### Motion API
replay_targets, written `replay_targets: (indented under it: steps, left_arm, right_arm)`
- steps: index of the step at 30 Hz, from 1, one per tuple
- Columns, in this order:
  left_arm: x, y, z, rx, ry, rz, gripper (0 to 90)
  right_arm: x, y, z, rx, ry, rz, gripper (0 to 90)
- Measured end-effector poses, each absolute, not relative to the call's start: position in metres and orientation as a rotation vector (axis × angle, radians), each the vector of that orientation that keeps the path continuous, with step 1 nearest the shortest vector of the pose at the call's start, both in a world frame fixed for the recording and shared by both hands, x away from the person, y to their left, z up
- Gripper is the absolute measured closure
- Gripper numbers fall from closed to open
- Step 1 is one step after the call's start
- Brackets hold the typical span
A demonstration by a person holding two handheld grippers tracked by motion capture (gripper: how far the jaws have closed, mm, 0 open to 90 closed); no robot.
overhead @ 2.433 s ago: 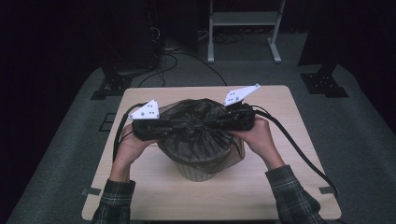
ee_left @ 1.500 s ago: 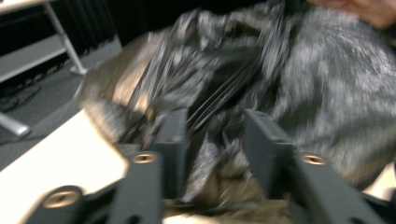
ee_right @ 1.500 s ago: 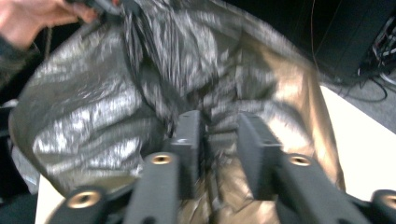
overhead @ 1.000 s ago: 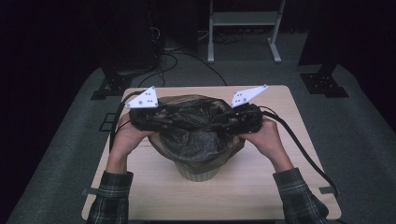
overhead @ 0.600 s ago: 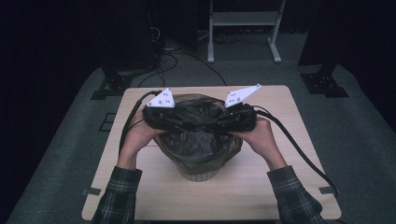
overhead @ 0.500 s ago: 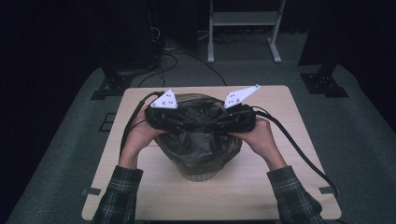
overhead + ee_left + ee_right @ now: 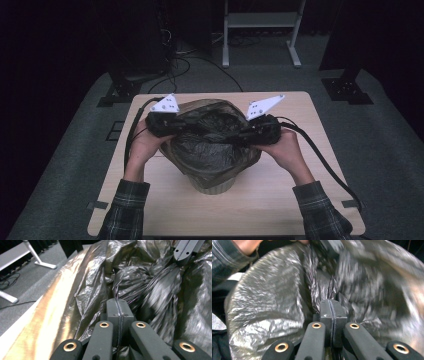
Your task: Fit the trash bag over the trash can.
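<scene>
A beige bin [image 7: 216, 184] stands mid-table, lined with a dark, crinkled plastic bag [image 7: 210, 145]. My left gripper [image 7: 192, 129] reaches over the bin's left rim; its jaws have just closed and now pinch a twisted strand of the bag [image 7: 140, 282]. In its own view the left gripper [image 7: 119, 301] has its pads pressed together on the film. My right gripper [image 7: 236, 136] comes in from the right rim. Up close, the right gripper [image 7: 333, 302] is shut on a fold of the bag [image 7: 269, 302]. Both grips sit near the bag's mouth, close to each other.
The wooden table [image 7: 280, 205] has bare room in front of and beside the bin. Black cables [image 7: 325, 160] trail from both grippers off the table's sides. A white metal stand [image 7: 260, 22] and dark equipment legs sit on the grey floor behind.
My left gripper moved rightward from the bin's left edge toward the middle and closed on the bag film. The right gripper stayed almost still, gripping the bag.
</scene>
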State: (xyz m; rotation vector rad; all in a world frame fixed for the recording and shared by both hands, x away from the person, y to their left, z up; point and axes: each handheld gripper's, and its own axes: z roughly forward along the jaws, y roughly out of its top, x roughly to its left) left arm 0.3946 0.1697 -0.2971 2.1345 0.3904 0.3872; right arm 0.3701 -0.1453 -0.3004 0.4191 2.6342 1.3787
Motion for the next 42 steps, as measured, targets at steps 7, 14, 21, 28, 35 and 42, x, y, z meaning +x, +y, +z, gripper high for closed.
replay_targets:
  steps: [7,14,21,28,35,42]
  left_arm:
    - [0.397,0.204,-0.299,2.052,0.512,0.407,89.7]
    - [0.394,0.229,-0.302,2.006,0.590,0.435,89.6]
    - [0.391,0.231,-0.311,1.961,0.593,0.398,70.3]
    - [0.372,0.242,-0.307,1.875,0.557,0.337,39.1]
    - [0.344,0.248,-0.303,1.825,0.522,0.343,22.3]
    - [0.319,0.249,-0.321,1.844,0.499,0.300,20.1]
  right_arm:
    - [0.368,-0.171,-0.302,0.471,2.623,1.389,89.6]
    - [0.368,-0.196,-0.297,0.526,2.594,1.443,89.7]
    - [0.367,-0.201,-0.298,0.546,2.553,1.478,61.4]
    - [0.357,-0.212,-0.294,0.576,2.455,1.547,46.2]
    - [0.335,-0.219,-0.297,0.584,2.437,1.544,38.1]
    - [0.312,-0.225,-0.303,0.596,2.421,1.578,35.5]
